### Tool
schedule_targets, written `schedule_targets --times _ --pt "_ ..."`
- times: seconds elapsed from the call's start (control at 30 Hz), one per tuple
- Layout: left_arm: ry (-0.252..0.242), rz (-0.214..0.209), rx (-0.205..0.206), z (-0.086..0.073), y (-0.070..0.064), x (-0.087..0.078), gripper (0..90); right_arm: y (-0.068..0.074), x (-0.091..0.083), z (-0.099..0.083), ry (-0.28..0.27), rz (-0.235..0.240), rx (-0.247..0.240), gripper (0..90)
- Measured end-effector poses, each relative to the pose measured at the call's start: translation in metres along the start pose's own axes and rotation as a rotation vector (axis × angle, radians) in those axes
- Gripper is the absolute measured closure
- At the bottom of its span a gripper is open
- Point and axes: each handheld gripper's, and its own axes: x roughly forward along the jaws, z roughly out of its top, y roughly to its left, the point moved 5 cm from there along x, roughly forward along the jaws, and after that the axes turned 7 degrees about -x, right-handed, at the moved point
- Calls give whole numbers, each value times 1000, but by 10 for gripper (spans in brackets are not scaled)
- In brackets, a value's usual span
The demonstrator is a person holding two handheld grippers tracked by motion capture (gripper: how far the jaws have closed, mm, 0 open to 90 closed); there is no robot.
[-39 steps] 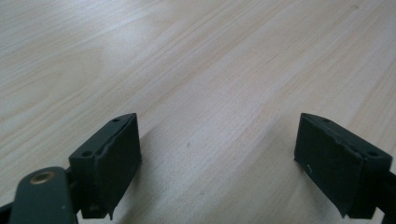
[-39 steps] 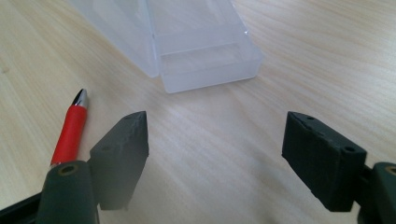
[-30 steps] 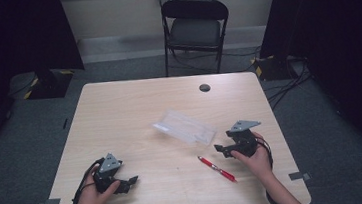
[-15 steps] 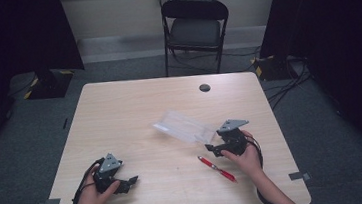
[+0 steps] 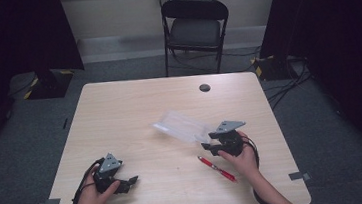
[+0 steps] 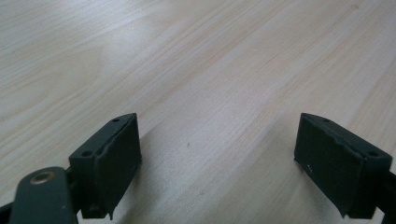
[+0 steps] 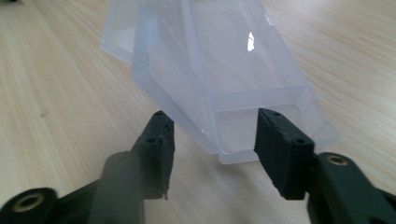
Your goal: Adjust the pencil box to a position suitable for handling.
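A clear plastic case [image 5: 181, 126] lies open and flat near the middle of the light wood table [image 5: 134, 111]. A red pen [image 5: 216, 168] lies on the table to its lower right. My right gripper [image 5: 207, 148] is open at the case's near right corner; in the right gripper view the case [image 7: 219, 79] reaches up to the gap between the two jaws of the gripper [image 7: 212, 147], whose tips stand on either side of its near edge. My left gripper [image 5: 130, 183] rests open on bare wood at the lower left, nothing between its jaws [image 6: 217, 161].
A small dark round disc [image 5: 205, 87] sits near the table's far edge. A black folding chair [image 5: 194, 28] stands beyond the table. Cables [image 5: 287, 79] run on the grey floor at the right. Grey tape tabs [image 5: 296, 175] mark the near corners.
My right gripper has moved left and a little forward, past the red pen, up to the near corner of the clear case. The left gripper has stayed in place.
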Motion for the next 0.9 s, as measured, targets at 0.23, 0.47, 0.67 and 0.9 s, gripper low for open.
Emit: schedule_targets --times 0.23,0.47,0.67,0.9 --pt "0 0 0 0 0 0 141 7 3 1 1 21 -10 610" --pt "0 0 0 0 0 0 141 10 6 4 -8 28 -4 708" --pt "0 0 0 0 0 0 141 14 4 4 -8 33 -12 759" --pt "0 0 0 0 0 0 141 19 1 3 -6 51 -19 770"
